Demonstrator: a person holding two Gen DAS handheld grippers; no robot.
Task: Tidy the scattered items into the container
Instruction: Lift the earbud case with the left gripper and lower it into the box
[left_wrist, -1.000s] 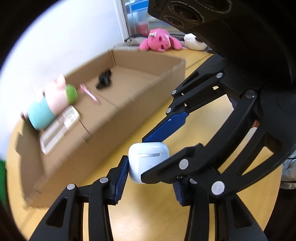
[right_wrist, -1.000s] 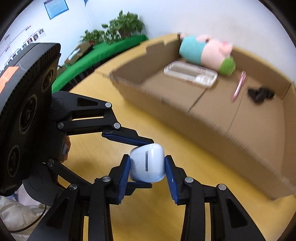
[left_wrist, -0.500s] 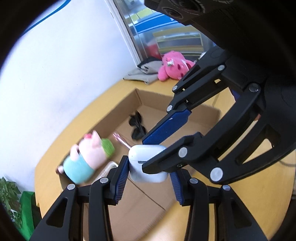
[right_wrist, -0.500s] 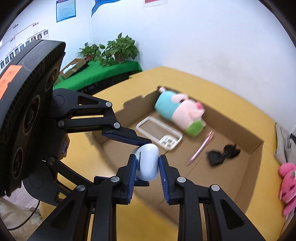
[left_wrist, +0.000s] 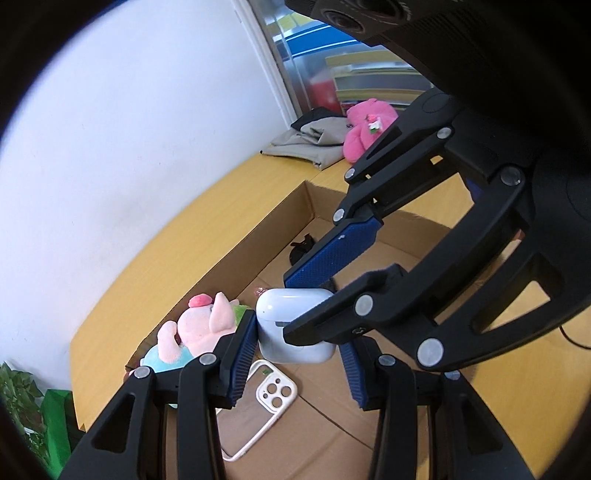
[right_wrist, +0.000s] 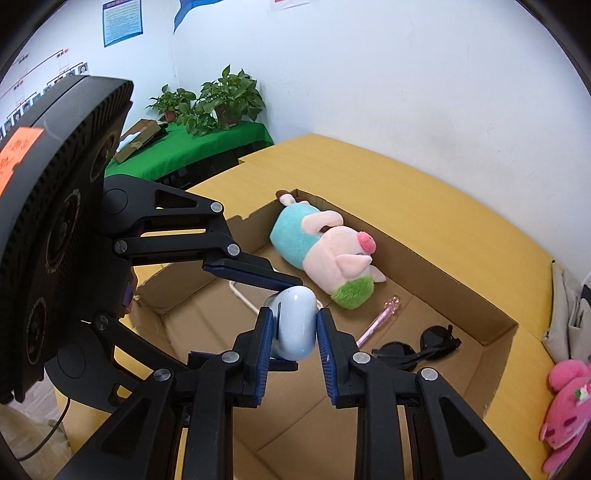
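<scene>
A white earbud case (left_wrist: 284, 314) (right_wrist: 295, 325) is held above the open cardboard box (left_wrist: 258, 236) (right_wrist: 443, 269). My left gripper (left_wrist: 295, 332) and my right gripper (right_wrist: 294, 325) are both shut on it, crossing each other. In the box lie a pink pig plush (left_wrist: 195, 332) (right_wrist: 325, 247), a clear phone case (left_wrist: 258, 402), a pink pen (right_wrist: 376, 321) and black sunglasses (left_wrist: 301, 249) (right_wrist: 421, 347).
A pink plush toy (left_wrist: 365, 125) (right_wrist: 565, 402) and folded clothes (left_wrist: 314, 144) lie on the yellow table (right_wrist: 443, 195) beyond the box. A white wall runs behind. Potted plants (right_wrist: 210, 99) stand on a green-covered table at the far left.
Both grippers have carried the earbud case up from beside the box to above its inside. The views now look down into the box.
</scene>
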